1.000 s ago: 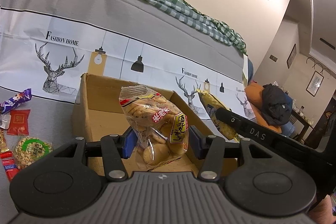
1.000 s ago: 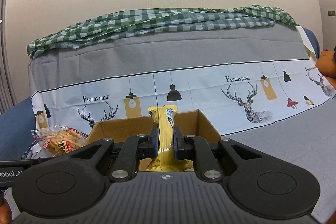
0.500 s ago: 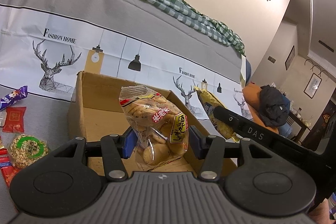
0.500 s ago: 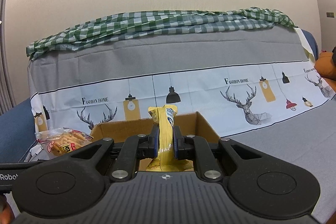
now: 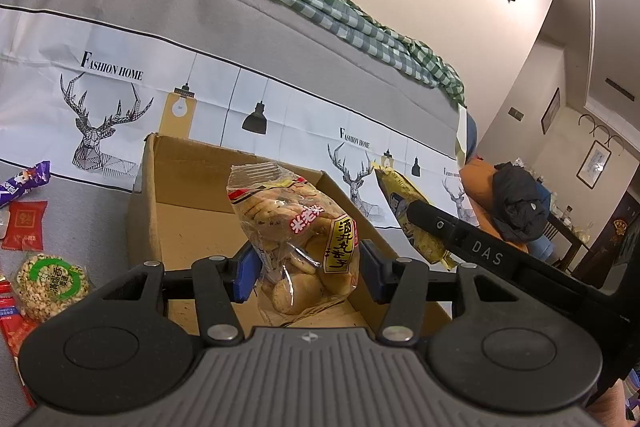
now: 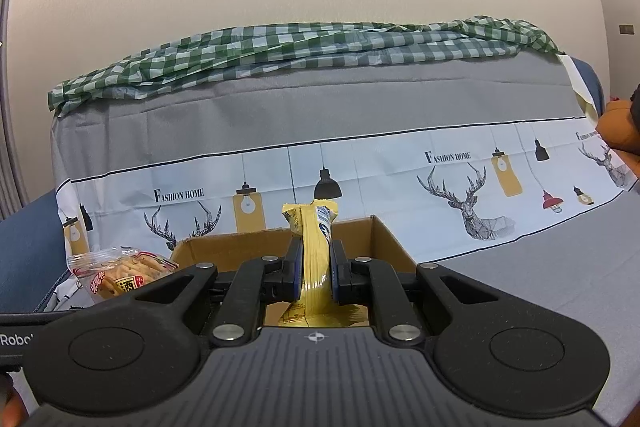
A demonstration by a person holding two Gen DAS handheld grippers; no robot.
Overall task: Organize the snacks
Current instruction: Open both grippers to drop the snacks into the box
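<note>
1. Left gripper [image 5: 306, 273] clamps a clear biscuit bag [image 5: 294, 241] with red and yellow Chinese labels, held over the cardboard box [image 5: 180, 187].
2. Right gripper [image 6: 315, 273] clamps a yellow snack packet [image 6: 314, 247] above the same box.
3. The cloth [image 6: 400, 171] behind reads "FASHION HOME".

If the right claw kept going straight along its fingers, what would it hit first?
Probably the far wall of the cardboard box, with the sofa cover behind it. The right claw grips the yellow snack packet over the box; depth is uncertain.
</note>
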